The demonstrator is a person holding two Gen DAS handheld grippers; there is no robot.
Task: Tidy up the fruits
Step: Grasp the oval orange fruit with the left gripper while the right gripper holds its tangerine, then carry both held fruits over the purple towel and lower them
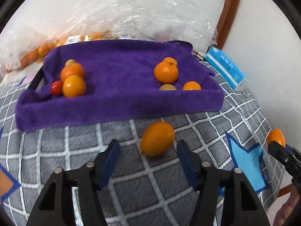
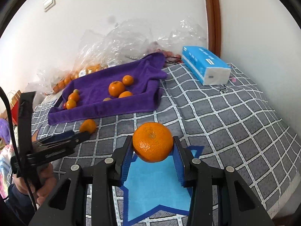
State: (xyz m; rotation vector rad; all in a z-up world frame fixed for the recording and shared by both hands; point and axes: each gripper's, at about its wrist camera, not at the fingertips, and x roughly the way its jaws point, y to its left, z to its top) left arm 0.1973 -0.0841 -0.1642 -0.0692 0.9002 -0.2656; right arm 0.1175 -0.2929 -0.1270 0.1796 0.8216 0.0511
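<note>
Only the right wrist view shows the right gripper (image 2: 153,146) fingers clamped on a mandarin (image 2: 152,142) at frame centre above a blue star (image 2: 154,188), while the left wrist view shows the left gripper (image 1: 148,148) fingers apart around a loose orange (image 1: 157,138) below the purple towel (image 1: 120,101), its far fruit blurred.

A blue tissue pack (image 2: 206,68) is lying far ahead of the tongs, to their right. Crinkled clear plastic bags (image 2: 120,35) are sitting against the wall (image 2: 131,1) beyond. A wall switch (image 2: 49,2) is showing upper left.
</note>
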